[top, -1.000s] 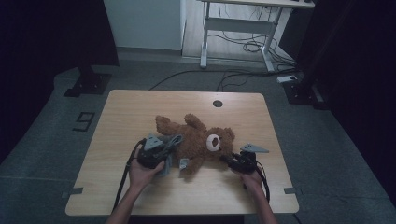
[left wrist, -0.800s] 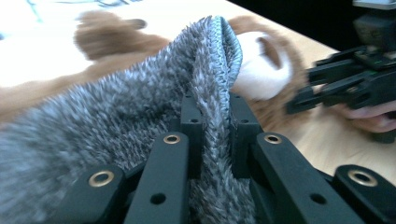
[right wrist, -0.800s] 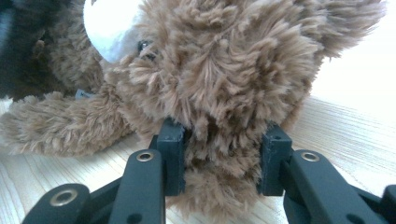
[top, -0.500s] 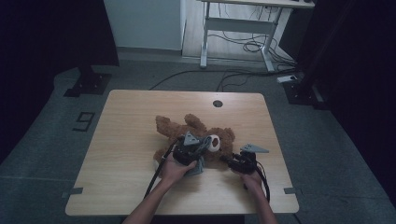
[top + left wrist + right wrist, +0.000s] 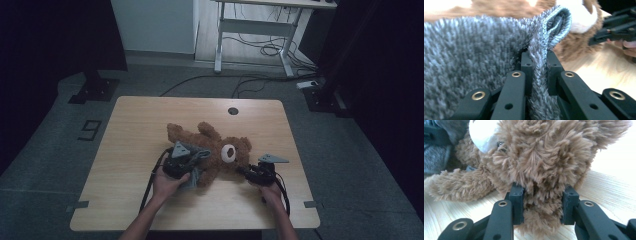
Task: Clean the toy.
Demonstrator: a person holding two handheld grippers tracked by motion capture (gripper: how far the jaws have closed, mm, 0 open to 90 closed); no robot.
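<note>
High view: a brown plush teddy bear [image 5: 215,150] lies on its back near the middle of the light wood-grain tabletop [image 5: 145,120], its white muzzle toward the person's right. A grey knitted cloth [image 5: 197,162] with a looped, fuzzy pile lies against the bear's body at the left gripper [image 5: 186,161]. The left gripper view shows its black jaws nearly pressed together, pinching a folded, stitched hem of the grey knitted cloth [image 5: 474,50] between them; the fold rises above the jaws as a rounded loop. The right gripper [image 5: 246,171] sits at the bear's head. The right gripper view shows its jaws clamped on a shaggy, long-fibred part of the teddy bear [image 5: 541,160] at the head, the fur bulging between the flat black pads.
</note>
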